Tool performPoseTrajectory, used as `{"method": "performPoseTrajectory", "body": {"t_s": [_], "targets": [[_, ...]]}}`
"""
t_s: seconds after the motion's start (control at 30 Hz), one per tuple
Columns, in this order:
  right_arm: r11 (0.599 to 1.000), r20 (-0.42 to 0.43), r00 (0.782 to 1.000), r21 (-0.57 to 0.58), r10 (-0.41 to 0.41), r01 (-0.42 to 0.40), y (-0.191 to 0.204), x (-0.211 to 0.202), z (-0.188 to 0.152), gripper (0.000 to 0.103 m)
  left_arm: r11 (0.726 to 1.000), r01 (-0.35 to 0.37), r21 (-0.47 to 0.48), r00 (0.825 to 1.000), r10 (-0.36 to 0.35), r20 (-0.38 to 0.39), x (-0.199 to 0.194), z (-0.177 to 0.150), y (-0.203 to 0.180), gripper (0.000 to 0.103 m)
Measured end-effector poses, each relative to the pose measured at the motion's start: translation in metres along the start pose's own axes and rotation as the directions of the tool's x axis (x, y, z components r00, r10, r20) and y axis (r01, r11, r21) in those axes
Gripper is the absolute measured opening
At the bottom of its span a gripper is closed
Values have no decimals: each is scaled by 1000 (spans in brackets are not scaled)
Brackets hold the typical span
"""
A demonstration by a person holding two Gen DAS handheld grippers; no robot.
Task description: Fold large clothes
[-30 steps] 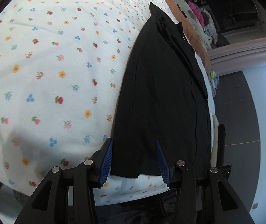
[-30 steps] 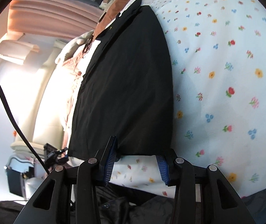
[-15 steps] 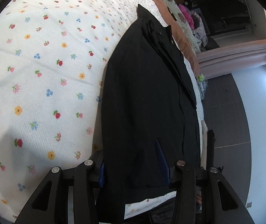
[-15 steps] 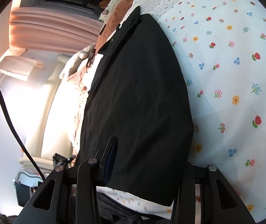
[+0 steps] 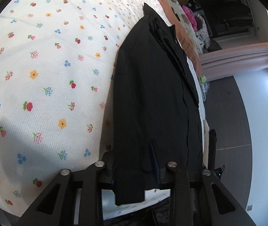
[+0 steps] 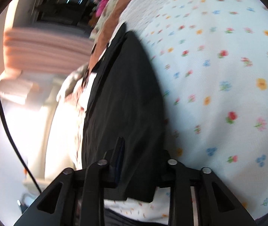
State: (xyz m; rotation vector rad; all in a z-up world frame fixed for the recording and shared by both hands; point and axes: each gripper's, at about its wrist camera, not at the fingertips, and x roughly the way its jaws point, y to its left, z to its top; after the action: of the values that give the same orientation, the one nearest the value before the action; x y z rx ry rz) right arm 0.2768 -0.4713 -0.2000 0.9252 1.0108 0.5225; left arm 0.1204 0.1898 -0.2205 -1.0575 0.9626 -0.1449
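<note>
Hems first: we have both hand-held grippers at the near bottom edge of the long black jacket [image 5: 152, 94], a dark woven garment laid lengthwise along the side of the bed, on the white bedspread printed with small red, blue and yellow flowers [image 5: 45, 71]. Our left hand-held gripper [image 5: 135, 167] has just been closing, and its jaws now stand narrow with the jacket's hem corner between them, the cloth draping over the left finger and a blue pad [image 5: 154, 162] pressing into it, so we judge it clamped on the fabric. Our right hand-held gripper [image 6: 139, 167] has likewise just been closing and stands narrow around the other hem corner; that view is blurred, but the cloth fills the gap and we read it as held too. Holding both corners makes sense, since a large garment needs its whole bottom edge carried evenly toward the collar [image 5: 152, 17] at the far end. Beyond the jacket, a heap of mixed clothes [image 5: 194, 20] lies well apart near the head of the bed.
</note>
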Motion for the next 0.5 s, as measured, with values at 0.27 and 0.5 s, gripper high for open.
{"method": "performPoseTrajectory", "body": {"t_s": [0.27,0.5], "targets": [[1000,120,993,-25,-8,11,15,-18,-8,5,1000,25,-3,993,-25,118,-21,-6,0,6],[995,159,987,-98,34,-18,42,-42,-13,5,998,28,50,979,-38,202,-48,-15,-21,4]]}}
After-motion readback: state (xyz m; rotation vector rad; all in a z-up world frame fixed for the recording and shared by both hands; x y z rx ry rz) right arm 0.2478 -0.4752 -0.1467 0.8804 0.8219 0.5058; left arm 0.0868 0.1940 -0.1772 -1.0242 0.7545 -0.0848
